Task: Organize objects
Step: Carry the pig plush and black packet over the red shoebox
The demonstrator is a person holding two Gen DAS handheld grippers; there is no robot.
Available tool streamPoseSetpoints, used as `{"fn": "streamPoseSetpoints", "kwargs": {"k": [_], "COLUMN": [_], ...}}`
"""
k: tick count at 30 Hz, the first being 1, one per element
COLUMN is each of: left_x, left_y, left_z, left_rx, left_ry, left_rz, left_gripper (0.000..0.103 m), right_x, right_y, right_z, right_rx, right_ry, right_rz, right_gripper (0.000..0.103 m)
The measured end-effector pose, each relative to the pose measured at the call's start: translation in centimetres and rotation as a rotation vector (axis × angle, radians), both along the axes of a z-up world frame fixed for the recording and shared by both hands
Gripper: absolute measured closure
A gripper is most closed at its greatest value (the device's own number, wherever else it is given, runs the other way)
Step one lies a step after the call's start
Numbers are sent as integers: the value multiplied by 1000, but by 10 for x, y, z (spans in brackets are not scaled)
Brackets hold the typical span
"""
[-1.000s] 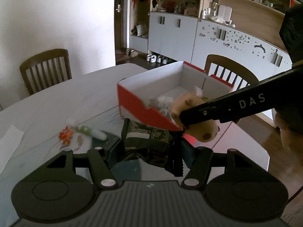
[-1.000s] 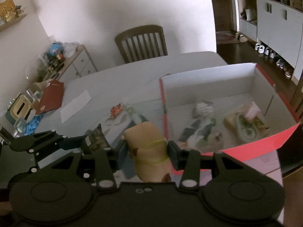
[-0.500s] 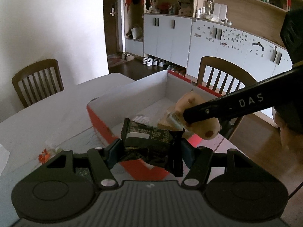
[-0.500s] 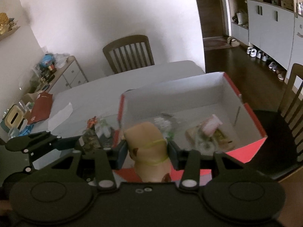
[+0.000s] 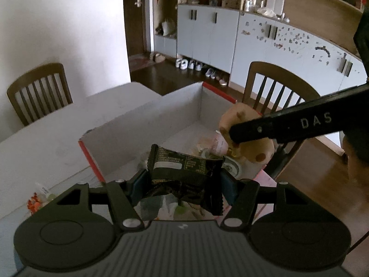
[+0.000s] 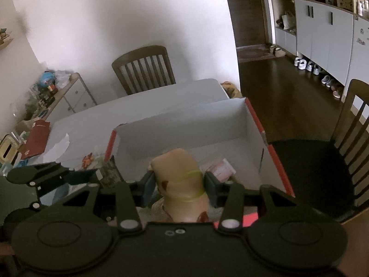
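The left claw [image 5: 183, 180] is clamping a black snack packet [image 5: 184, 168]; the right claw [image 6: 178, 183] is clamping a tan plush toy [image 6: 180, 180] over the red-edged box [image 6: 233, 120].

Both grippers, left [image 5: 183, 182] with wrapper [image 5: 184, 166], right [image 6: 178, 184] with toy [image 6: 182, 180], now over the box [image 6: 184, 124] instead of the surface.

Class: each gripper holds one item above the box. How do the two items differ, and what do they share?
The packet in the left gripper is black, flat, crinkly and printed; the toy in the right gripper is tan, rounded and ringed by a yellow band. Both are clamped between pads, over the box.
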State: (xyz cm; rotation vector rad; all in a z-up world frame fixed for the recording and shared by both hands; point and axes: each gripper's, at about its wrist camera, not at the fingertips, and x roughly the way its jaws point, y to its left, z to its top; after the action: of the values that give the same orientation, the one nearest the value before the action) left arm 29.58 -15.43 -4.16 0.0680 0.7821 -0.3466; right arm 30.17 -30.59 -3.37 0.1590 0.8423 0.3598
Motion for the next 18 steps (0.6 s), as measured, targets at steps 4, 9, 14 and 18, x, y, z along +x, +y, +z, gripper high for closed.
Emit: {"fn": "streamPoseSetpoints", "kwargs": {"k": [4,9,14,18], "left_x": [17,35,46,55], "left_y": [-6,-11,-15,-19], "left_z": [-11,-27,-43,-48], "left_rx": [3,20,73,86], "left_ry": [49,103,137,167], "left_rz": [14,35,42,58], "left_gripper": [38,38,38,38], "right_x": [23,49,73,89], "right_y": [0,10,20,28], "right_z": [-7,-16,-29,-41], "right_rx": [-1,-35,-77,-104], "right_ry": [19,25,37,56], "right_rz": [3,25,40,68], "right_gripper": [58,58,58,58]}}
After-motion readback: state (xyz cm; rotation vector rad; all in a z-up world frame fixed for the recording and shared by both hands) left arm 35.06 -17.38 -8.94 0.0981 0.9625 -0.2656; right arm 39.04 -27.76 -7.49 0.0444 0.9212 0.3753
